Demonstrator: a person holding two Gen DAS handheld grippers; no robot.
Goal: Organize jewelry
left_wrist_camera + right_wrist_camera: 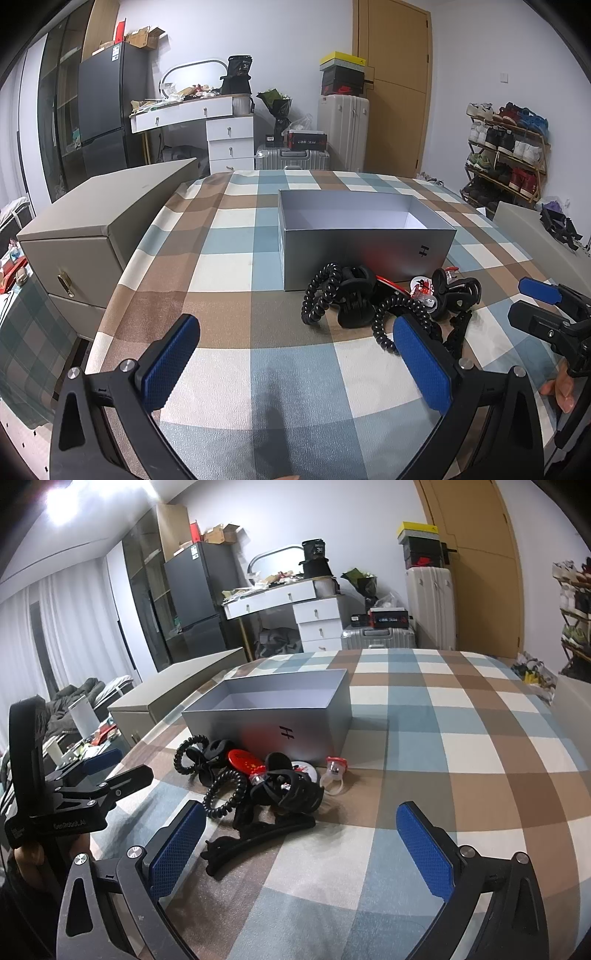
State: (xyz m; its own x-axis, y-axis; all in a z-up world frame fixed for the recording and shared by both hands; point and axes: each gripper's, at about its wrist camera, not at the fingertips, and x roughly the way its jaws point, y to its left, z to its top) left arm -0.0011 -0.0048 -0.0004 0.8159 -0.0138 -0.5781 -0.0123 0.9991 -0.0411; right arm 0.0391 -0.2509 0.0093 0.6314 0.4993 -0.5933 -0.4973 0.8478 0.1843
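Observation:
A pile of hair accessories lies on the checked tablecloth in front of an open grey box (365, 236) (273, 716). The pile holds black spiral hair ties (319, 295) (223, 794), black claw clips (356, 299) (291, 790), a long black clip (258, 834), a red round piece (245, 760) and a small clear ring with a red top (335, 770). My left gripper (295, 354) is open and empty, just before the pile. My right gripper (301, 838) is open and empty, with the long clip between its fingers' line. The box looks empty.
A taupe drawer chest (96, 236) (177, 690) stands left of the table. The table's left edge (110, 295) drops off near it. Another grey lid or box (524, 225) lies at the right. The right gripper also shows in the left view (543, 306).

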